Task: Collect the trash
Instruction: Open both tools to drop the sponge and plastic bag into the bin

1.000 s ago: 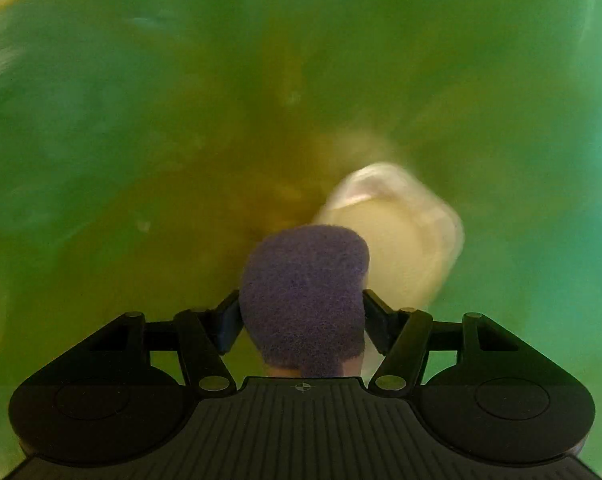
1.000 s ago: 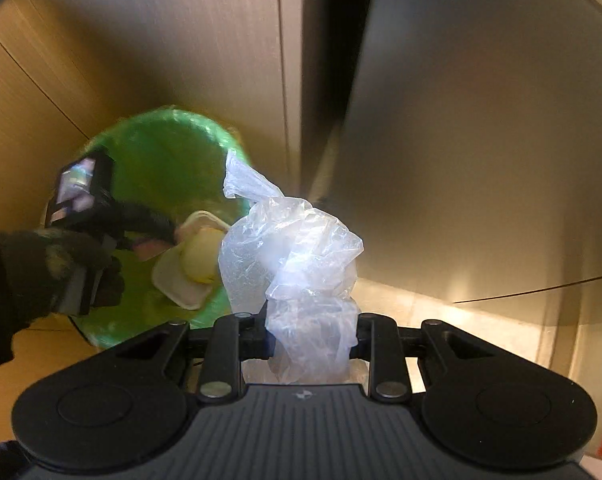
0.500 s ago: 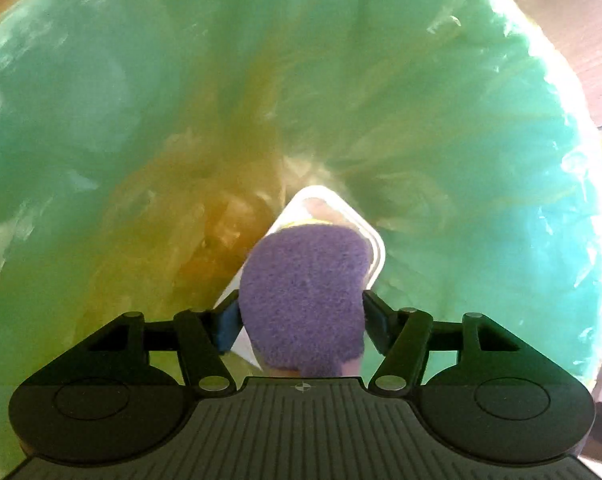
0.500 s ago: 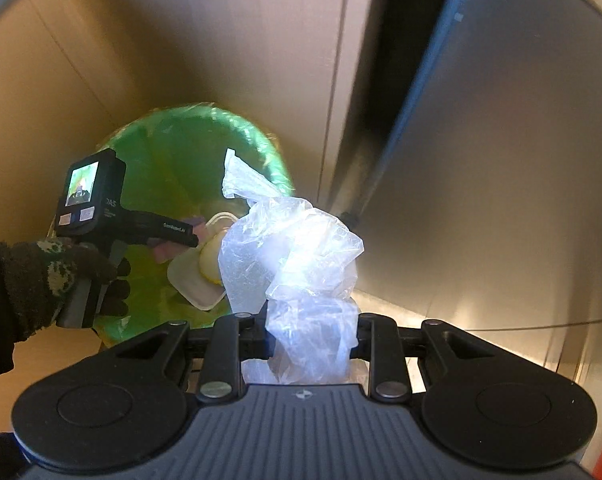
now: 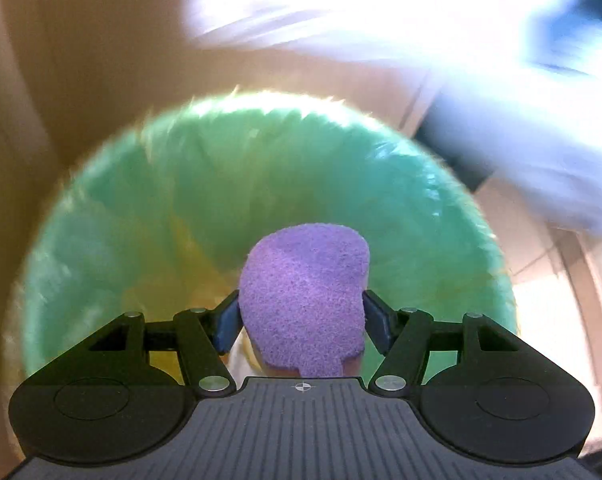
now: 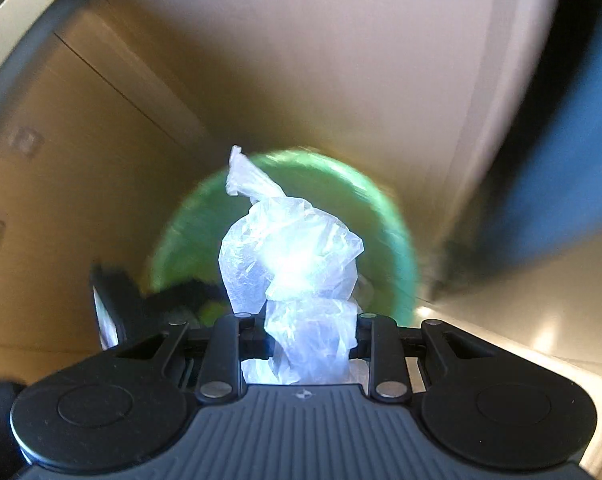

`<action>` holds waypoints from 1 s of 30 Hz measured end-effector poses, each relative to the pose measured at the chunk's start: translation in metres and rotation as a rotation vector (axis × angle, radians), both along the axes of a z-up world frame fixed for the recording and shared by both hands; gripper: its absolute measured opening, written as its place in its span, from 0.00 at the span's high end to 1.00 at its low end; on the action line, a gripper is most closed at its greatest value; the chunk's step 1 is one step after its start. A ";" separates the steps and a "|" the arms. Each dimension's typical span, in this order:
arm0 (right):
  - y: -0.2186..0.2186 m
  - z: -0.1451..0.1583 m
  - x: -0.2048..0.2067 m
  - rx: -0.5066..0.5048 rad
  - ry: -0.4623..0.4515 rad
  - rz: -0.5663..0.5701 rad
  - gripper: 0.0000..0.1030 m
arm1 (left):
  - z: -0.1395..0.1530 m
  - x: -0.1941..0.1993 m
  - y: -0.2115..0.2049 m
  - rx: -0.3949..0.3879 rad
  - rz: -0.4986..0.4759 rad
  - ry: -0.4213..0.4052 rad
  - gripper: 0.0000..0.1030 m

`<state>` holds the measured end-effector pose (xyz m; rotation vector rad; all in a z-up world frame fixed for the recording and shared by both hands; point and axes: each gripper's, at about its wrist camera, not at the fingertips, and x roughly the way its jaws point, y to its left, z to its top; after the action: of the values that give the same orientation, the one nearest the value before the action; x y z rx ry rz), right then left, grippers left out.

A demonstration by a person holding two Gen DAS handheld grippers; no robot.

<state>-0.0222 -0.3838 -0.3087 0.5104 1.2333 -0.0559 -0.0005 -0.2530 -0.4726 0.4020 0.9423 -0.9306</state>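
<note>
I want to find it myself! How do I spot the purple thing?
Look first for the big round bin lined with a green bag. Right in front of its opening, the left gripper pinches a fuzzy purple sponge. Nothing else is purple; the other gripper's load is a see-through plastic bag.

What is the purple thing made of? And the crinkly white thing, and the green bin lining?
Purple pad: looks like scrubby sponge fibre, with a matte, fuzzy surface. White bag: thin clear plastic film, wrinkled and glinting. Green liner: probably thin plastic too, translucent and creased, though blurred.
</note>
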 end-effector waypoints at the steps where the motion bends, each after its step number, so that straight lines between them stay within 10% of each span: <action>1: 0.004 -0.006 0.011 0.017 -0.002 0.019 0.74 | 0.004 -0.001 0.003 -0.007 -0.015 -0.017 0.34; 16: 0.032 -0.136 0.075 -0.079 0.294 0.112 0.74 | 0.017 0.015 0.033 -0.005 0.094 0.067 0.35; 23: 0.029 -0.107 0.066 -0.019 0.204 0.061 0.74 | -0.009 0.021 0.011 0.119 0.035 0.058 0.35; 30: 0.017 -0.109 0.064 0.022 0.228 0.008 0.72 | -0.001 0.024 0.024 0.083 0.080 0.122 0.36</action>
<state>0.0420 -0.3670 -0.4178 0.5287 1.4602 -0.0959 0.0231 -0.2291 -0.4739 0.3787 1.1032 -0.8527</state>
